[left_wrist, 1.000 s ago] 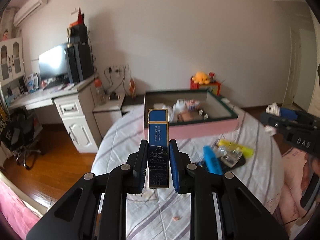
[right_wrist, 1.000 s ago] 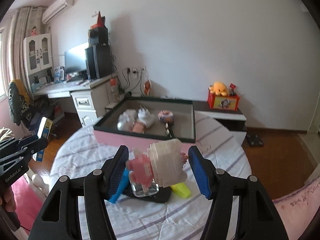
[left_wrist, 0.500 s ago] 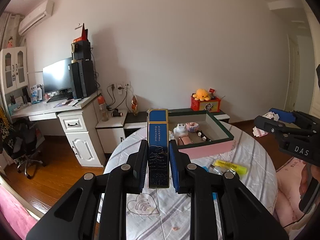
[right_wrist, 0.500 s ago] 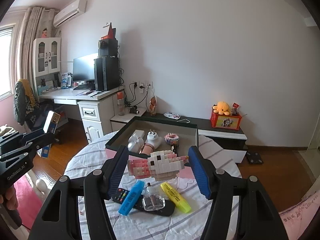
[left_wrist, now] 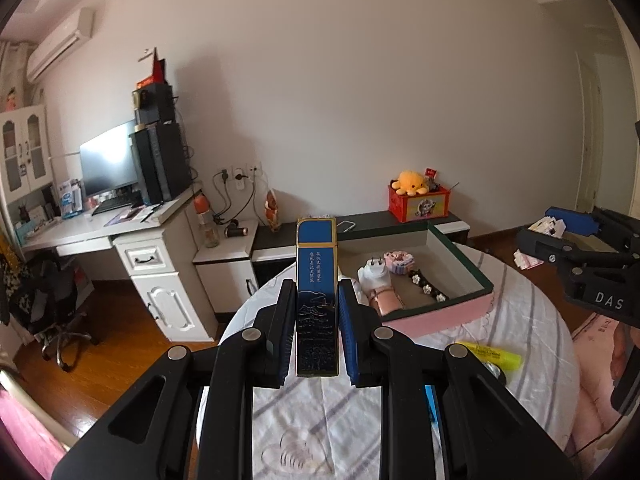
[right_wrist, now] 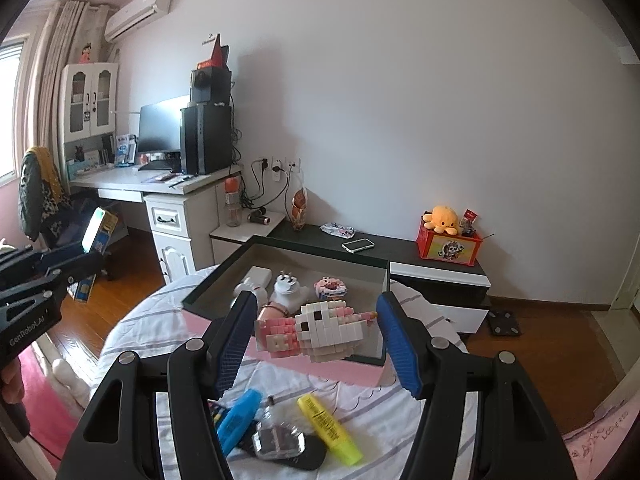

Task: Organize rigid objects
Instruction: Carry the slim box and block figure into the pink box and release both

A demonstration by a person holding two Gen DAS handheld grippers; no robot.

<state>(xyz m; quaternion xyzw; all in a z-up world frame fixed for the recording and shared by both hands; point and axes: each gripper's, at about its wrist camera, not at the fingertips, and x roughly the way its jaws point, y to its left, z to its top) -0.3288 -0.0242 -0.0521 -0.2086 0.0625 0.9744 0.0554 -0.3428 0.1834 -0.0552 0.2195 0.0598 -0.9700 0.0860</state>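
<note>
Round table [right_wrist: 400, 420] in striped cloth — pink-sided box [left_wrist: 436, 312], yellow highlighter [right_wrist: 329, 429], blue highlighter [right_wrist: 239, 416], glass bottle [right_wrist: 278, 438].

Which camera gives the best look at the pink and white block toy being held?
The right wrist view: the block toy sits centred between the right hand-held gripper pads, blocks clearly visible. The left wrist view shows only a small pale sliver of it at the right edge.
</note>
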